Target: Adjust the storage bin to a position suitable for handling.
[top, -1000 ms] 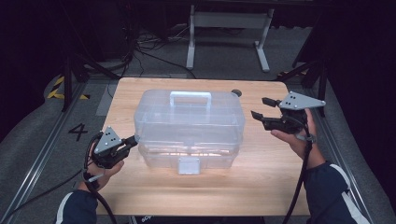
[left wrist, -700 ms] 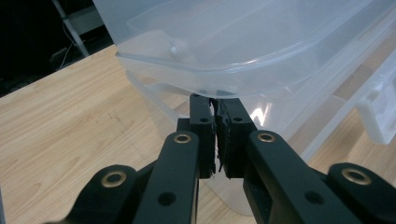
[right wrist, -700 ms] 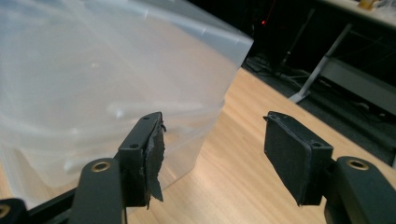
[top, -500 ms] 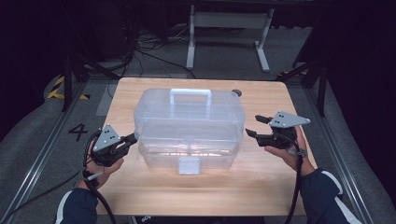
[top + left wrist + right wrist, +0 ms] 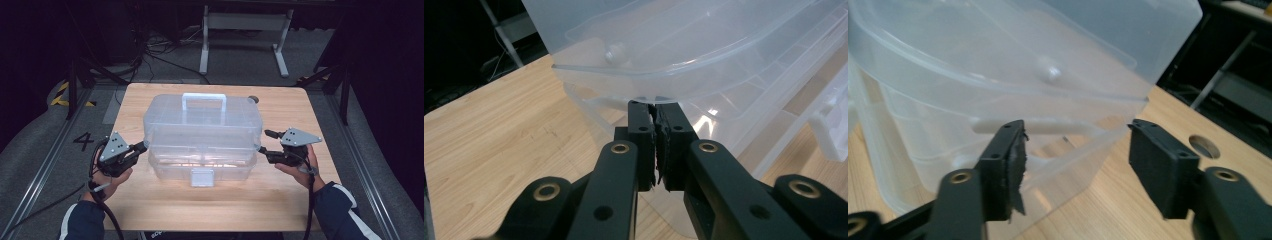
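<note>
Right tongs [image 5: 266, 145] have dropped since approx. 1 s ago from above the desk's far right corner to the right end of the clear rectangular plastic storage box [image 5: 202, 135]. Jaws have just been closing a little, still apart, with the box's corner rim between them, pads not pressing. Left tongs [image 5: 141, 148] unchanged in position: jaws closed, tips at the box's left rim; grip on rim cannot be confirmed. Box sits mid-desk on the light wooden desk [image 5: 280, 200]. Assessment: two-sided lift or lid release now being set up. Count: box x1, white carry handle [image 5: 204, 99] x1, front latch [image 5: 202, 177] x1, tongs x2.
</note>
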A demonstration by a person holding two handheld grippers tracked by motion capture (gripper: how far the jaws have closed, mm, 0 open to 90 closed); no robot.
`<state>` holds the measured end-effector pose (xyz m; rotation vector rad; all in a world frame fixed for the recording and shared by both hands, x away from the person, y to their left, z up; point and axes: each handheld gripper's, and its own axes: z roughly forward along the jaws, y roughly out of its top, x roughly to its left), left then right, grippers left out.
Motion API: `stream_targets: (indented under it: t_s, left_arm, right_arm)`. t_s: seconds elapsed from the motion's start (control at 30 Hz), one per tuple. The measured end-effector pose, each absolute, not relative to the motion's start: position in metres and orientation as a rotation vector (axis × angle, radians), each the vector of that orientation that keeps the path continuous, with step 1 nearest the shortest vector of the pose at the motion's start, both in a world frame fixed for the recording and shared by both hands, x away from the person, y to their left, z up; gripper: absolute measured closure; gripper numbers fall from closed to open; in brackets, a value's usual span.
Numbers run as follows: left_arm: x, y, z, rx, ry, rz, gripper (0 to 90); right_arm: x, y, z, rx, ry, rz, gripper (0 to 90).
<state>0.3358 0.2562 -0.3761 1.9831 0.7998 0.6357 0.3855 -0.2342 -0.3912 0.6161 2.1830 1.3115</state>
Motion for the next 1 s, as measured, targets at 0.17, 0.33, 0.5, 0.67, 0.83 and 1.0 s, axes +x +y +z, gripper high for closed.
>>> stream_targets:
  t_s: [0.17, 0.33, 0.5, 0.67, 0.83, 1.0]
  left_arm:
    - [0.338, 0.256, -0.377, 1.985, 0.798, 0.637, 85.8]
    - [0.336, 0.257, -0.375, 1.978, 0.795, 0.658, 82.3]
    - [0.332, 0.264, -0.375, 1.964, 0.811, 0.666, 77.4]
    - [0.327, 0.27, -0.378, 1.978, 0.841, 0.685, 75.2]
    - [0.322, 0.275, -0.387, 2.006, 0.886, 0.706, 69.2]
    - [0.315, 0.281, -0.397, 2.067, 0.913, 0.668, 63.5]
  right_arm:
    - [0.383, -0.234, -0.39, 0.595, 2.125, 1.354, 43.4]
    - [0.384, -0.232, -0.391, 0.588, 2.085, 1.379, 43.8]
    - [0.383, -0.229, -0.388, 0.573, 2.049, 1.384, 48.5]
    - [0.379, -0.226, -0.383, 0.548, 2.009, 1.407, 55.7]
    - [0.377, -0.224, -0.379, 0.525, 1.982, 1.422, 63.0]
    - [0.376, -0.223, -0.376, 0.543, 1.949, 1.428, 65.9]
